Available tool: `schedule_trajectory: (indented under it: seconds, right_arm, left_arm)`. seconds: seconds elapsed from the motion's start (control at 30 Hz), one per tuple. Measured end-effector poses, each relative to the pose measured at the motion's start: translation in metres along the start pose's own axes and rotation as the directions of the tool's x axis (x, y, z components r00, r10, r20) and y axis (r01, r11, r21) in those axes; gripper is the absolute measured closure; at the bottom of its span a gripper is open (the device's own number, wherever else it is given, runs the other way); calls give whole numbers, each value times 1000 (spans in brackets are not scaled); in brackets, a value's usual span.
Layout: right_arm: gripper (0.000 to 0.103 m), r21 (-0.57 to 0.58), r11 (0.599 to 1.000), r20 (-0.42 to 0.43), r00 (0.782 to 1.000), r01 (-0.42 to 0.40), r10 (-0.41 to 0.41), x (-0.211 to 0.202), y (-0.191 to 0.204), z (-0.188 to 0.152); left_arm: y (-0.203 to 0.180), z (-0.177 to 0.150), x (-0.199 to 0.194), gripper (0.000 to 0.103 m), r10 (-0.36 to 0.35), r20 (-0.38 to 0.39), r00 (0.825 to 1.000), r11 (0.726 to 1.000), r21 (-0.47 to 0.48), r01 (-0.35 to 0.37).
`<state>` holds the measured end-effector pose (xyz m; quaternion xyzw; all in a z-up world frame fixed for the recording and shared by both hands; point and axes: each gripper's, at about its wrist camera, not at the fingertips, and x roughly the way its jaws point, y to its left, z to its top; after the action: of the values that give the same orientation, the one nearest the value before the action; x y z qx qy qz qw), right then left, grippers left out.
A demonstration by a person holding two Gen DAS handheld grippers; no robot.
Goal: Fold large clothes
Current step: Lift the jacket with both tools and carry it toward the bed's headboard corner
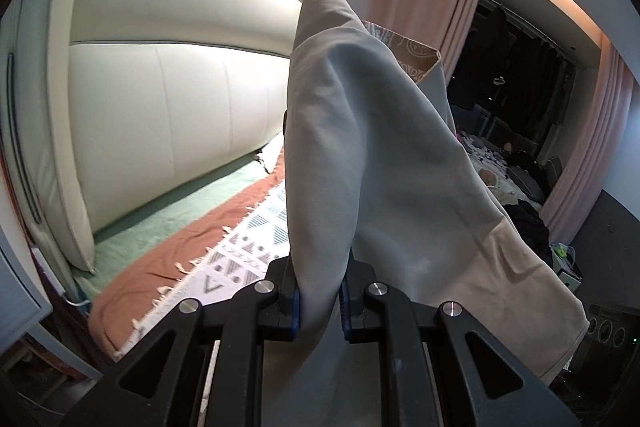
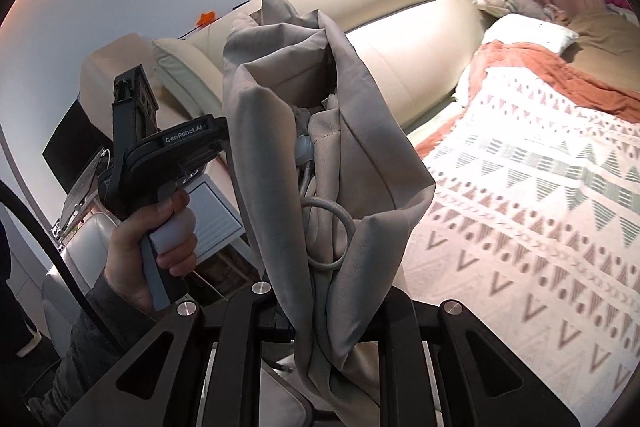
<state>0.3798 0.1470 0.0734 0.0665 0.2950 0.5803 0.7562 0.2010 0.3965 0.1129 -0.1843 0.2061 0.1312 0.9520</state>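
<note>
A large grey garment [image 1: 372,163] with a drawstring hangs in the air above the bed. My left gripper [image 1: 319,301] is shut on a bunched edge of it, with cloth draping over the right finger. My right gripper [image 2: 326,311] is shut on another part of the same grey garment [image 2: 320,131], whose folds and grey cord [image 2: 328,227] rise in front of the camera. The left gripper body [image 2: 168,155], held by a hand, shows in the right wrist view to the left of the cloth.
A bed with a patterned white blanket [image 2: 540,211] and an orange throw [image 1: 168,251] lies below. A cream padded headboard [image 1: 160,99] runs along the wall. Pillows [image 2: 528,31] lie at the far end. Pink curtains [image 1: 452,7] and a dark window are at the right.
</note>
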Motion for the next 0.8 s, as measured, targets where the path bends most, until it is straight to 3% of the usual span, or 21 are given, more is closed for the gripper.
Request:
schedule_trajectory:
  seconds: [0.17,0.33,0.67,0.8]
  right_arm:
    - [90,12,998,-37,997,-60,61,43,0,0]
    - [90,40,994,-63,993,-101,103,74,-19,0]
    - [91,141,989,-75,996,-46,57,99,-136,17]
    - [90,194,981,-72,997,-21,36,97,-188,19]
  left_arm:
    - [31,9,-6,88,63,6,998,998,11,-63]
    - [52,10,15,88,119,-16,993,992,34,-119]
    - [52,1,130,88,132,-105,986,991,37,-129]
    - [39,1,179,88,171,-156,973,984,77,-161]
